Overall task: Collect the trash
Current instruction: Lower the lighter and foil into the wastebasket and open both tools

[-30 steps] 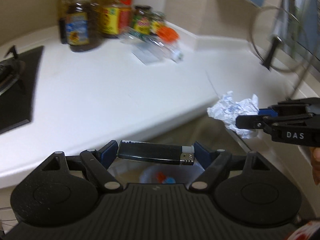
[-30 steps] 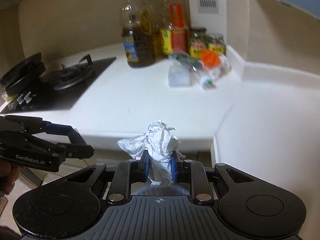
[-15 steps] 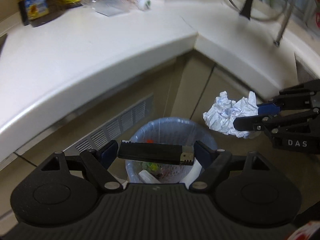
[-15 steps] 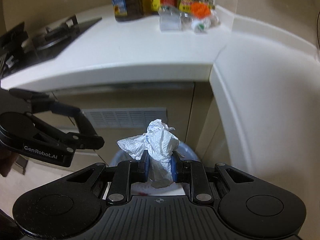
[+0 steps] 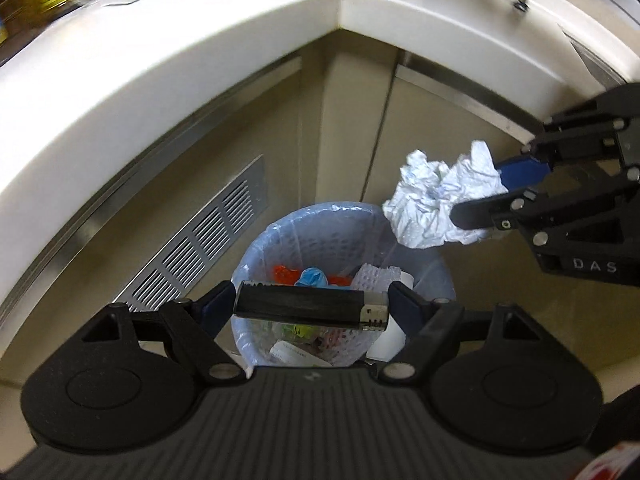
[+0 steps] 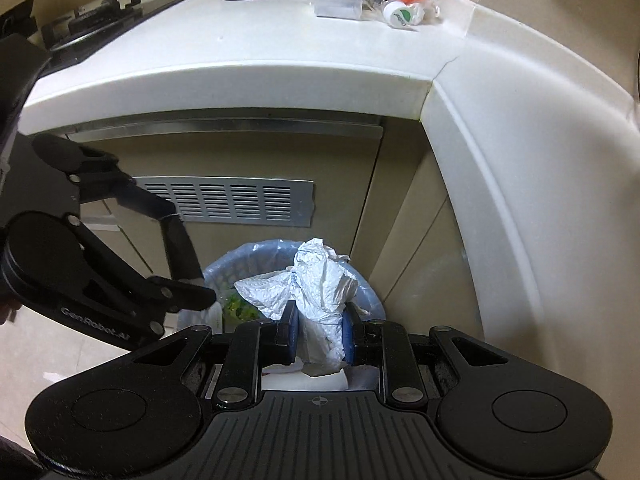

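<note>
Above the lined bin (image 5: 280, 236) now, left gripper (image 5: 311, 305) clamps the lighter (image 5: 308, 306), right gripper (image 6: 320, 334) the crumpled paper (image 6: 320, 284)

"DAS" on right tongs (image 5: 516, 196); "GenRobot.AI" on left tongs (image 6: 182, 252).

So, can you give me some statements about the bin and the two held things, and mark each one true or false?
1. The left tool grips a black lighter by its two ends. True.
2. The right tool is empty. False: it is shut on a crumpled white paper towel.
3. The trash bin has a pale blue bag liner and already holds rubbish. True.
4. The bin stands on the white counter. False: it stands on the floor, below the counter's corner.
5. The lighter lies inside the bin. False: it is held above it.
</note>
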Available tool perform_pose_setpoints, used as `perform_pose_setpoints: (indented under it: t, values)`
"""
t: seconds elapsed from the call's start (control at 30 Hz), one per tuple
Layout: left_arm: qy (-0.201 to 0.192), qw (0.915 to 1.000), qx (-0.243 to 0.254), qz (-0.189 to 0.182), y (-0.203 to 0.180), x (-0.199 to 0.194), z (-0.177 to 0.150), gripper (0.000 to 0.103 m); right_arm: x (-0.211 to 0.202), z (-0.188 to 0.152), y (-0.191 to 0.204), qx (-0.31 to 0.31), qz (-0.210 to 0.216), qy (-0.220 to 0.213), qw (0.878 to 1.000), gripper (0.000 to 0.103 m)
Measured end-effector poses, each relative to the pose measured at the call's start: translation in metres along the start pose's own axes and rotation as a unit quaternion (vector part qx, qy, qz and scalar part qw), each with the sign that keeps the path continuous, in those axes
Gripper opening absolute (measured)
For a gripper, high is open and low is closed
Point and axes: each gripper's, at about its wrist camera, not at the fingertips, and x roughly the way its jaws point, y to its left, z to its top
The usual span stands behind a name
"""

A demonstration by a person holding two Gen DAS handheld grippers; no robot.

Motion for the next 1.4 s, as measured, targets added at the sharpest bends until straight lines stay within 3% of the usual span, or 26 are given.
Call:
perform_pose_setpoints:
  t: [0.3, 0.33, 0.4, 0.47, 0.63, 1.0, 1.33, 1.4]
  values:
    - [0.003, 0.9971, 0.074, -0.017, -0.014, 0.018, 0.007, 0.081, 0.001, 0.001, 0.003, -0.009, -0.014, 0.002, 1.0, 0.022]
    - [0.003, 0.9968, 0.078, -0.018, -0.015, 0.02, 0.008, 0.083, 0.001, 0.001, 0.003, -0.008, -0.016, 0.003, 1.0, 0.022]
    - [0.001, 0.996, 0.088, -0.011, -0.017, 0.022, 0.008, 0.096, 0.0, 0.002, 0.003, -0.004, -0.018, 0.004, 1.0, 0.022]
    - [0.002, 0.9956, 0.093, -0.008, -0.017, 0.022, 0.008, 0.096, 0.0, 0.002, 0.003, 0.0, -0.019, 0.005, 1.0, 0.022]
    - [0.008, 0.9976, 0.068, -0.008, -0.009, 0.019, 0.003, 0.096, 0.003, 0.004, 0.006, 0.002, -0.015, 0.009, 1.0, 0.022]
    - [0.019, 0.9979, -0.062, 0.007, 0.02, -0.005, -0.012, 0.095, 0.018, 0.009, 0.007, 0.008, 0.008, 0.015, 1.0, 0.022]
    - [0.006, 0.995, -0.099, 0.018, 0.028, -0.017, -0.014, 0.094, 0.031, 0.012, 0.01, 0.02, 0.031, 0.026, 0.999, 0.022]
    - [0.006, 0.9948, -0.1, 0.02, 0.029, -0.019, -0.015, 0.094, 0.036, 0.013, 0.01, 0.025, 0.035, 0.028, 0.999, 0.032]
